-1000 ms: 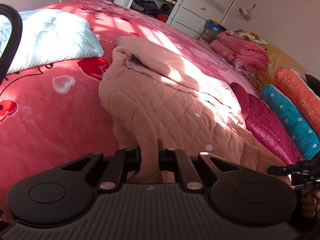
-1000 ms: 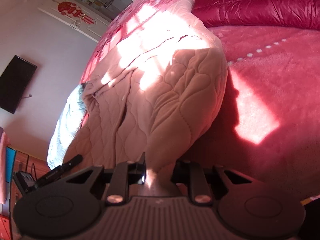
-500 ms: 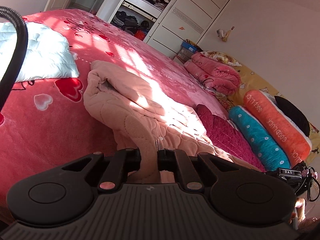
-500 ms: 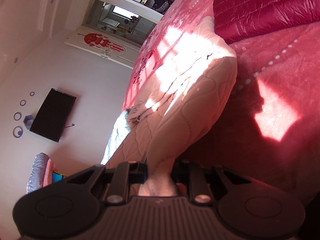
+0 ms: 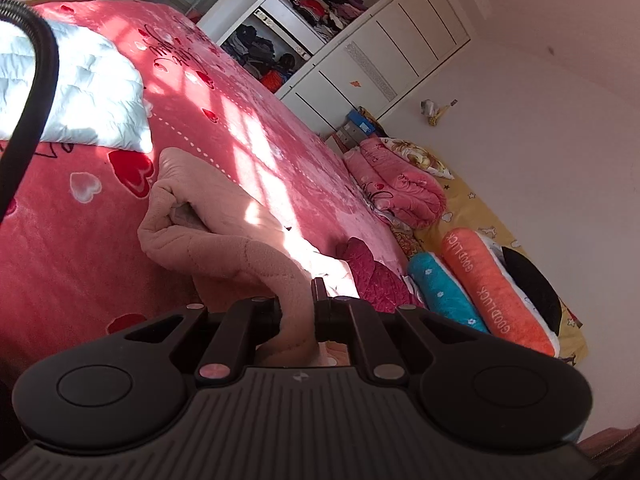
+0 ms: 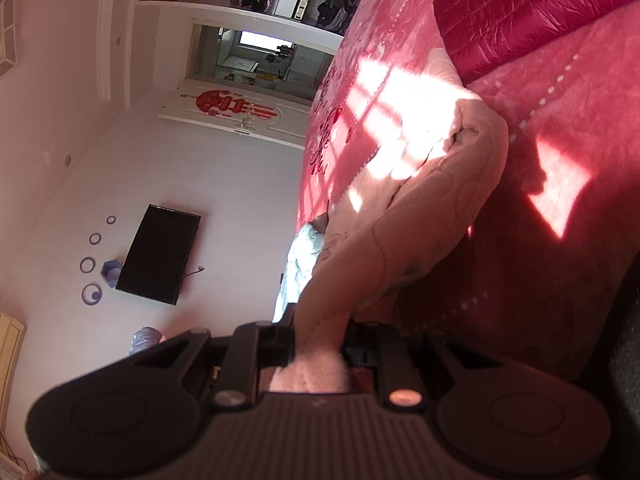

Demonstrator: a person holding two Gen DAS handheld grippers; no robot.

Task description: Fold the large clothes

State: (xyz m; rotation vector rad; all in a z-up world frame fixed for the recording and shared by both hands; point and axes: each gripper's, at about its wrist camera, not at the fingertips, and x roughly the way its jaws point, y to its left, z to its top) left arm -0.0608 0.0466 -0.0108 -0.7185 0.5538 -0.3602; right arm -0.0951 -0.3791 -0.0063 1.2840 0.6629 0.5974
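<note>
In the left wrist view, our left hand-held gripper (image 5: 296,308) is clenched on a thick roll of the peach garment (image 5: 224,216). The garment trails from the jaws up across the bed (image 5: 72,264), its far end bunched with an opening showing beside the red hearts, and a sunlit stretch running toward the magenta jacket (image 5: 376,276). A white quilt (image 5: 92,92) lies well apart near the far corner. We judge no neat fold is made here: the cloth is lifted at our end and slack and rumpled beyond.

In the right wrist view, our right hand-held gripper (image 6: 318,344) grasps another edge of the same garment (image 6: 420,200), the fabric pinched between the jaws and rising in a taut band to a rounded corner that rests on the bed (image 6: 580,128), just beside the jacket (image 6: 540,12).

With both edges held and raised, we judge the task to be at an early or middle stage: a fold is being carried, but the held edge is not yet laid down, and smoothing and any further folds remain.
</note>
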